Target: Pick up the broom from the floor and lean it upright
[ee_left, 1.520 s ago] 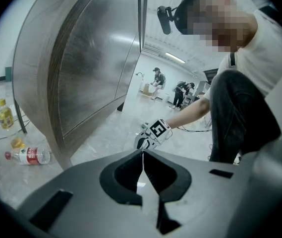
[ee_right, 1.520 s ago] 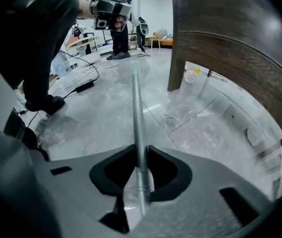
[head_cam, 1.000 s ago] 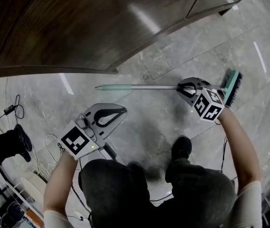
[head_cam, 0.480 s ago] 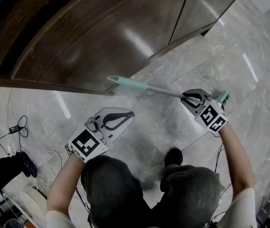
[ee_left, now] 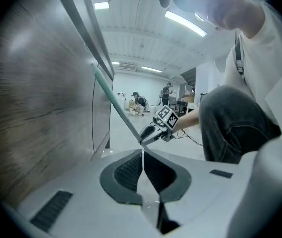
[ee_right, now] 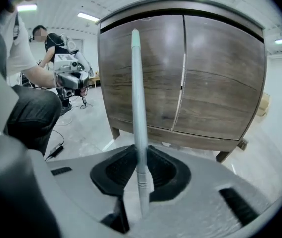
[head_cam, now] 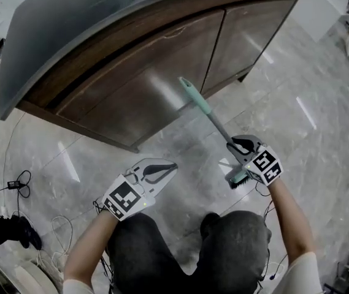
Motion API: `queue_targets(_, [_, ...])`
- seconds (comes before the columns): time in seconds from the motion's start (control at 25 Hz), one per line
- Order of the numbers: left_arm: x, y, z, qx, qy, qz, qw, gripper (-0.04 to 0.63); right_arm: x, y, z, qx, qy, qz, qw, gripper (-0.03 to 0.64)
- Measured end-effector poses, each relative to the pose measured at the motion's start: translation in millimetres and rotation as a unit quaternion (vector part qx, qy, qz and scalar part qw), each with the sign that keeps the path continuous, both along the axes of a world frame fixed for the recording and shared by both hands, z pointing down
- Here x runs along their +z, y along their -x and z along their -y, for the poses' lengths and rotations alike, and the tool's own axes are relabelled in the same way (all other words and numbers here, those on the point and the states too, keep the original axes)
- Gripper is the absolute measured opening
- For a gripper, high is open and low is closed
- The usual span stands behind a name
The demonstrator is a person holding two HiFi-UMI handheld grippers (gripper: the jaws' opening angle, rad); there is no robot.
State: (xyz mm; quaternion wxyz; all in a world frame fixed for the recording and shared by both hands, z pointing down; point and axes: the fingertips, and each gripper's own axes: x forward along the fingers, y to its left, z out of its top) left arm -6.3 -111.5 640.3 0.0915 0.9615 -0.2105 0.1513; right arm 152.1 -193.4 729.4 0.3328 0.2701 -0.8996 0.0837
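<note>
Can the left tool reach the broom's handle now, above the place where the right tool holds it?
Probably yes. The left tool is shut and empty, and nothing stands between it and the broom's handle, which the right tool grips. Its jaws must open first.

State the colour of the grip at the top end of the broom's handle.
Pale mint green; the grip shows best in the head view.

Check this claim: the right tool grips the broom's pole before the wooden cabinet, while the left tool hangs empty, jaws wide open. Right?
No. On the left tool the jaws are shut together, as the left gripper view shows. The rest holds: it is empty, and the right tool grips the broom's pole before the wooden cabinet.
</note>
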Motion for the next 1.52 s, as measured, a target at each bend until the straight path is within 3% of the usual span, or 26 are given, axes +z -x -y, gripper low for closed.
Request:
queue_targets(0.56, [-34,-23,15,-0.017,-0.001,-0.040,0.9990,0.011,-44,10,28,0.124,0.067,0.093,0.986,0.077])
queue_targets(0.92, [-21,-30,21,-0.032,0.010,-0.050,0.9982,0.011,-22,11,60,0.184,0.066,0.055,0.979,0.080])
queue_targets(1.08, [-19,-25,29,-0.042,0.009,-0.054,0.9976,0.011,-22,3,73,0.204,0.058,0.067,0.975,0.080])
queue_targets(1.52, [-13,-2,23,-0.068,0.014,-0.048,0.9964,0.011,-17,0,77,0.204,0.052,0.076,0.975,0.117])
